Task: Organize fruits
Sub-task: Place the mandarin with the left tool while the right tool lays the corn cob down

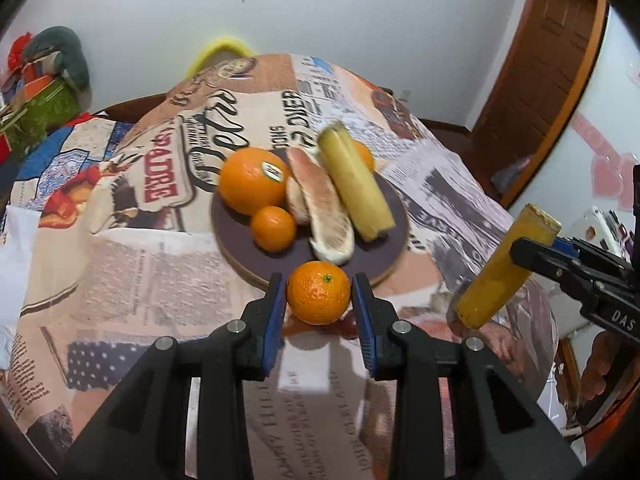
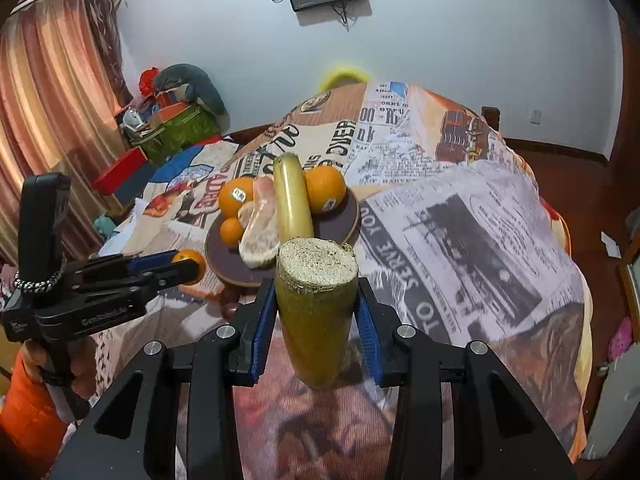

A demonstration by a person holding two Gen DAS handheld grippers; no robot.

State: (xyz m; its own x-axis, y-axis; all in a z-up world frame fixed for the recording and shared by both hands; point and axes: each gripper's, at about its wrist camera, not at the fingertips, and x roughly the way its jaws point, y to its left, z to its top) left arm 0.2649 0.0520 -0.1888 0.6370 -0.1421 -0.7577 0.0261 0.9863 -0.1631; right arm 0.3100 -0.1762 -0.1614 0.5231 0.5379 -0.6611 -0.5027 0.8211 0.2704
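Observation:
A round dark plate (image 1: 372, 258) (image 2: 344, 216) on the newspaper-print tablecloth holds a large orange (image 1: 252, 186), a small orange (image 1: 274, 228), pomelo segments (image 1: 324, 208), a yellow-green sugarcane piece (image 1: 354, 184) and another orange (image 2: 325, 189) behind it. My left gripper (image 1: 319, 300) is shut on a mandarin (image 1: 319, 293), just in front of the plate's near edge. My right gripper (image 2: 316, 312) is shut on a second sugarcane piece (image 2: 316, 312), held tilted up to the right of the plate; it also shows in the left wrist view (image 1: 506, 268).
The tablecloth (image 2: 460, 240) hangs over the table's right edge. Boxes and a grey plush (image 2: 176, 120) are piled at the far left by a curtain (image 2: 48, 100). A yellow chair back (image 1: 224, 50) stands behind the table. A wooden door (image 1: 548, 72) is at the right.

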